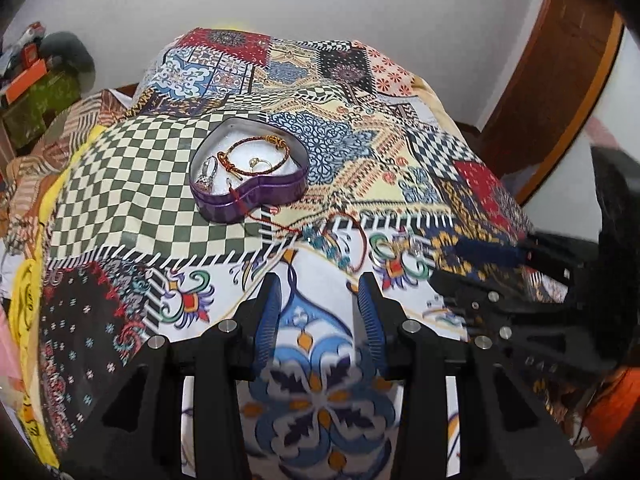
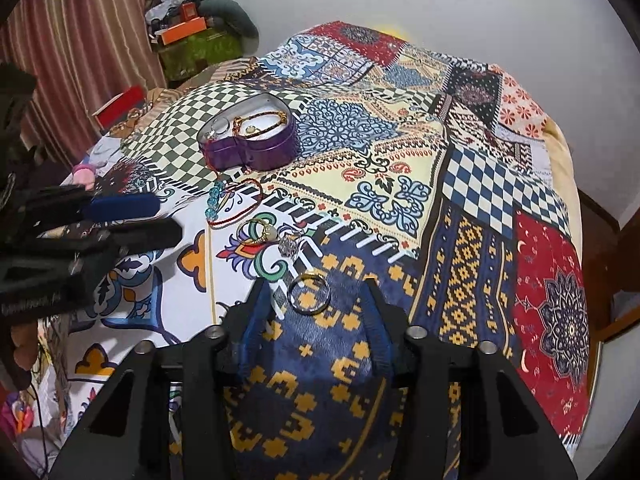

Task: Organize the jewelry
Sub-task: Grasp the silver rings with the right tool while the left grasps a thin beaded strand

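Note:
A purple heart-shaped tin (image 1: 256, 196) (image 2: 260, 152) sits on the patterned cloth and holds a braided bracelet (image 1: 256, 152), a gold ring (image 1: 260, 164) and a silver piece (image 1: 208, 176). A red cord bracelet (image 1: 352, 240) (image 2: 240, 208) with blue beads (image 2: 212, 200) lies on the cloth in front of the tin. Two rings (image 2: 260, 232) and a sparkly ring (image 2: 290, 245) lie nearby. A thin metal ring (image 2: 309, 294) lies between my right gripper's (image 2: 318, 300) open fingers. My left gripper (image 1: 320, 300) is open and empty, just short of the cord bracelet.
The patterned cloth (image 2: 480, 184) covers a bed or table with edges falling away right. Boxes and clutter (image 2: 188, 28) stand at the far left by a curtain. A wooden door frame (image 1: 560, 80) is at the right. Each gripper shows in the other's view.

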A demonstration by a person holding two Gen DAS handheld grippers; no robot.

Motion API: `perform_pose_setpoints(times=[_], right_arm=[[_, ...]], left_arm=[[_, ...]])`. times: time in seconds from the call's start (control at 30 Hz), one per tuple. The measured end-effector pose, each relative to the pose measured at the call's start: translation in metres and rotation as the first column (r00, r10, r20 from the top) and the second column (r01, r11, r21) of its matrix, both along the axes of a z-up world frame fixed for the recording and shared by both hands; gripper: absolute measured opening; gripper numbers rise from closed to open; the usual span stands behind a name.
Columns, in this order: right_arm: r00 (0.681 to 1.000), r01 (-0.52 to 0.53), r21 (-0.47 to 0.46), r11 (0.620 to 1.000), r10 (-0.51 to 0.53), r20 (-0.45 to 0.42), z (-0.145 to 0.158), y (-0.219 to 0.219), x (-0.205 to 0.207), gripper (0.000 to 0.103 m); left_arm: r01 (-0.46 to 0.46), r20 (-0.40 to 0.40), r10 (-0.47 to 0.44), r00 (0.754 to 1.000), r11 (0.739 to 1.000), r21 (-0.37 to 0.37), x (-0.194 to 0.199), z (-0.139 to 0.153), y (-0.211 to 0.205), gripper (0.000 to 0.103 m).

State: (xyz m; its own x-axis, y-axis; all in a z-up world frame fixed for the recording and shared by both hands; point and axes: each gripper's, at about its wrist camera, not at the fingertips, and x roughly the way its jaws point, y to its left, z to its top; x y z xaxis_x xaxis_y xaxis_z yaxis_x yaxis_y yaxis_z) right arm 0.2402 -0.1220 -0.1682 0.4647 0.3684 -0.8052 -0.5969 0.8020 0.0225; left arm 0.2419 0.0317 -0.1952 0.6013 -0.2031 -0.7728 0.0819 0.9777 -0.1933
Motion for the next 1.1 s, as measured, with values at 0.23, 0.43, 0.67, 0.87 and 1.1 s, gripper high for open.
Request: perform_pose_setpoints(times=[0.23, 0.43, 0.67, 0.87, 1.1], right_arm=[[0.999, -0.041, -0.009, 0.999, 0.041, 0.028, 0.000, 0.006, -0.001, 0.020], [0.999, -0.044, 0.013, 0.999, 0.044, 0.026, 0.000, 0.006, -0.001, 0.020], [1.000, -0.025, 0.028, 0.999, 0.025, 0.020, 0.004, 0.005, 0.003, 0.020], [0.999, 0.001, 0.048, 0.999, -0.002, 0.033, 0.015, 0.001, 0.004, 0.020], [0.998, 0.015, 0.064, 0.998, -0.019, 0.062, 0.031, 0.002, 0.000, 0.020]], left_arm=[[-0.021, 0.010, 0.022, 1.000, 0.998, -0.056, 0.018, -0.004, 0.001, 0.039], [-0.034, -0.006, 0.033, 0.999, 0.999, -0.041, 0.028, -0.014, -0.005, 0.023], [-0.050, 0.006, 0.051, 0.999, 0.998, -0.047, 0.026, -0.013, 0.003, 0.005], [-0.036, 0.031, 0.038, 0.999, 0.998, -0.044, 0.012, -0.003, 0.008, 0.005], [-0.038, 0.098, 0.037, 0.995, 0.999, 0.007, -0.005, 0.024, 0.009, 0.005]])
